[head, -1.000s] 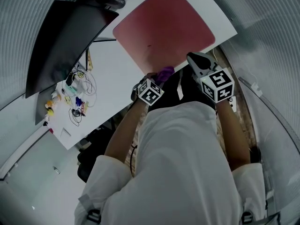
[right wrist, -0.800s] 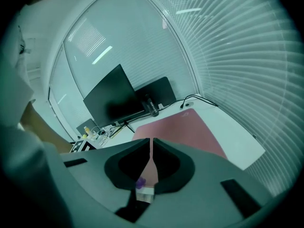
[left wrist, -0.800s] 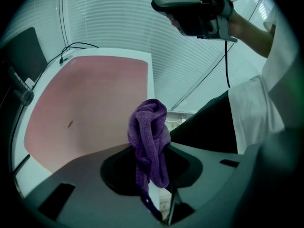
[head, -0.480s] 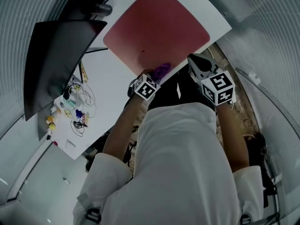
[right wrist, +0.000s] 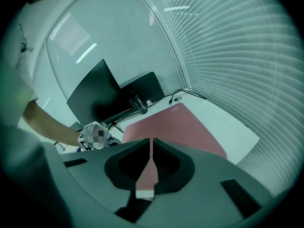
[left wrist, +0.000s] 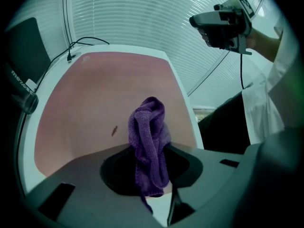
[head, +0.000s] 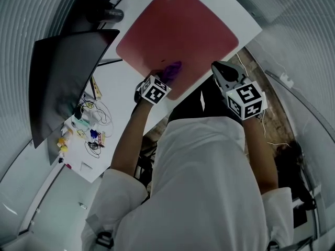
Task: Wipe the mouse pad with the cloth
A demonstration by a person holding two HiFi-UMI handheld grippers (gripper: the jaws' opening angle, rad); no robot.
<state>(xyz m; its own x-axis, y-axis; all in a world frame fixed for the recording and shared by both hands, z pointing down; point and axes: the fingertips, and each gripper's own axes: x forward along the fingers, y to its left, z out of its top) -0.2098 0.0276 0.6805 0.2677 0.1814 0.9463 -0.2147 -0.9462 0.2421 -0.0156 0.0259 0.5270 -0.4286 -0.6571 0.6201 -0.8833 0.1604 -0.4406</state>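
Purple cloth [left wrist: 149, 141], bunched and clamped between the left gripper's [left wrist: 153, 177] jaws, lies over the near part of the red mouse pad [head: 178, 35] on the white desk [head: 123, 88], while the right gripper [right wrist: 151, 158] hangs just off the desk's edge, jaws nearly together and empty.

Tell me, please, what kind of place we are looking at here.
Probably an office workstation: a white desk carries a large red mouse pad, a dark monitor stands beside it, and slatted blinds run behind.
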